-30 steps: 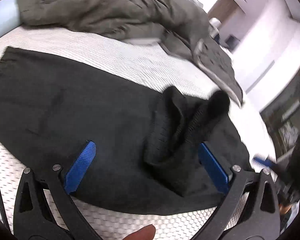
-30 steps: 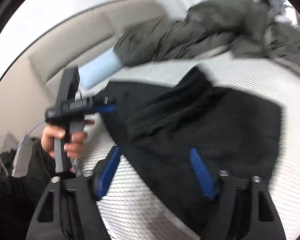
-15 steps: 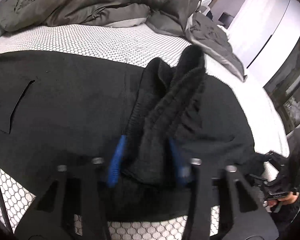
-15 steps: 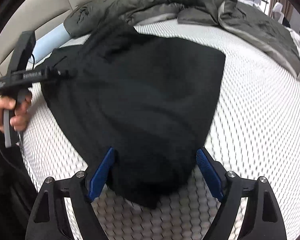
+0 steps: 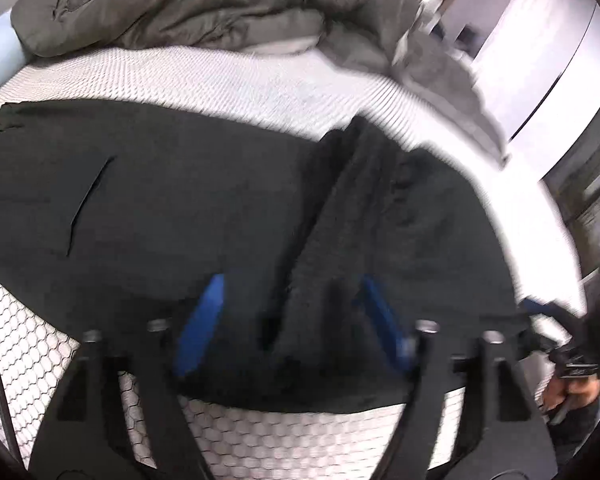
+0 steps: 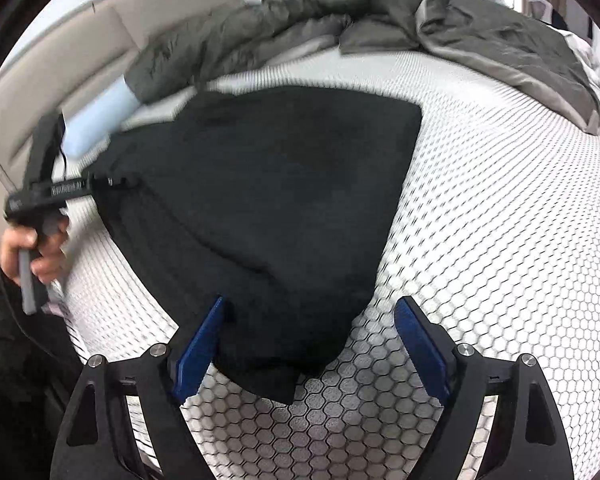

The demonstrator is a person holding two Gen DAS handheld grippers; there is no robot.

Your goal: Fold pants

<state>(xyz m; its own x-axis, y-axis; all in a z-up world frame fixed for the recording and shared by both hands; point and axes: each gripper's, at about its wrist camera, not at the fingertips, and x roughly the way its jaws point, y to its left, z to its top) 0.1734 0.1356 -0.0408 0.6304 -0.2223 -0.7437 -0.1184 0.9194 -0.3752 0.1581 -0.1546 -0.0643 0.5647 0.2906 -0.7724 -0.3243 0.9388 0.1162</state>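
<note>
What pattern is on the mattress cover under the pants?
White mattress cover with a dark honeycomb of hexagons, clearest in the right wrist view.

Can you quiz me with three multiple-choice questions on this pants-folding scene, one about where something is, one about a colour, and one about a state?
1. Where does the grey duvet lie?
A. bunched on the far side of the mattress, beyond the pants
B. spread under the pants
C. on the floor

2. What colour are the pants?
A. white
B. black
C. red

3. How does the right gripper stand?
A. clamped shut on the duvet
B. shut with nothing in it
C. open, its blue pads either side of the near corner of the pants

Answers:
1. A, the duvet is heaped past the pants on the honeycomb-patterned mattress.
2. B, the cloth is black in both views.
3. C, a wide gap shows between the pads, and the right-hand pad is clear of the cloth.
</note>
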